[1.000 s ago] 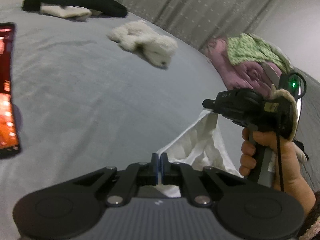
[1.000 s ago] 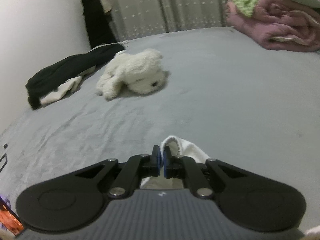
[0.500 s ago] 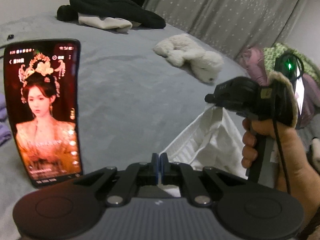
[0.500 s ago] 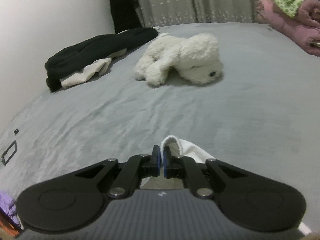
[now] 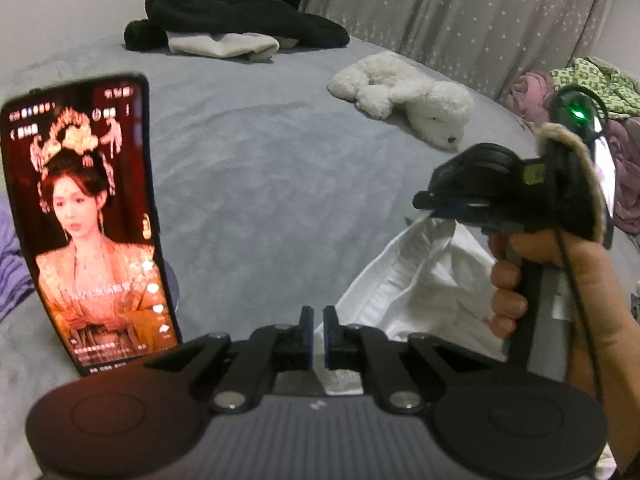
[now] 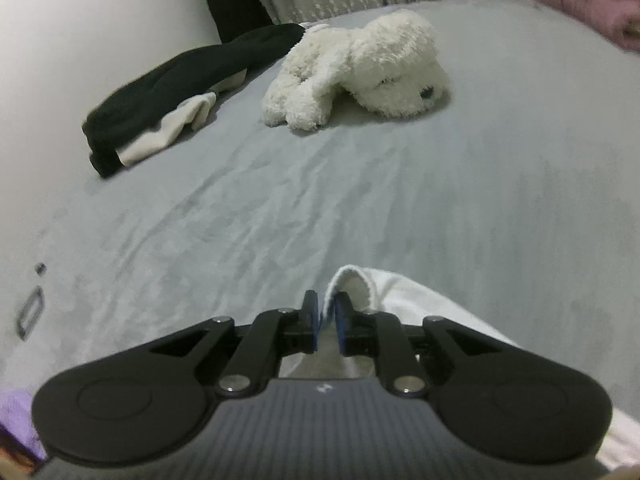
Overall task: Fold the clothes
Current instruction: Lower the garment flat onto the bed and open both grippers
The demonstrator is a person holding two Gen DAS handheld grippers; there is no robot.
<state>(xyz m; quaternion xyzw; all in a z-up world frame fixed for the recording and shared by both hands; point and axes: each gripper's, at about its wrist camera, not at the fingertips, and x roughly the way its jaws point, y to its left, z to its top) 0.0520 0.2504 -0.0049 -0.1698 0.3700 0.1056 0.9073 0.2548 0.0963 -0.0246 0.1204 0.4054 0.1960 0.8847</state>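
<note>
Left wrist view: left gripper (image 5: 316, 330) jaws have just been opening, standing slightly apart w/ the white garment (image 5: 416, 280) edge between them but pads not clearly pressing. Right gripper (image 5: 430, 202), in the person's hand (image 5: 560, 280), is hanging a corner of the same garment above the grey bed (image 5: 280, 184). Judgement: lower both corners together, keeping the edge taut, before letting go fully. Phone (image 5: 86, 216) is blocking the bed's left part; garment's lower half is hidden behind the gripper body.

Right wrist view: right gripper (image 6: 326, 324) jaws have just been opening too; a hem loop of the white garment (image 6: 352, 284) is sitting in the gap, contact unclear. Rest of the garment is cut off below. Plush dog (image 6: 360, 68) and black clothes (image 6: 192, 80) are lying well apart from it.
</note>
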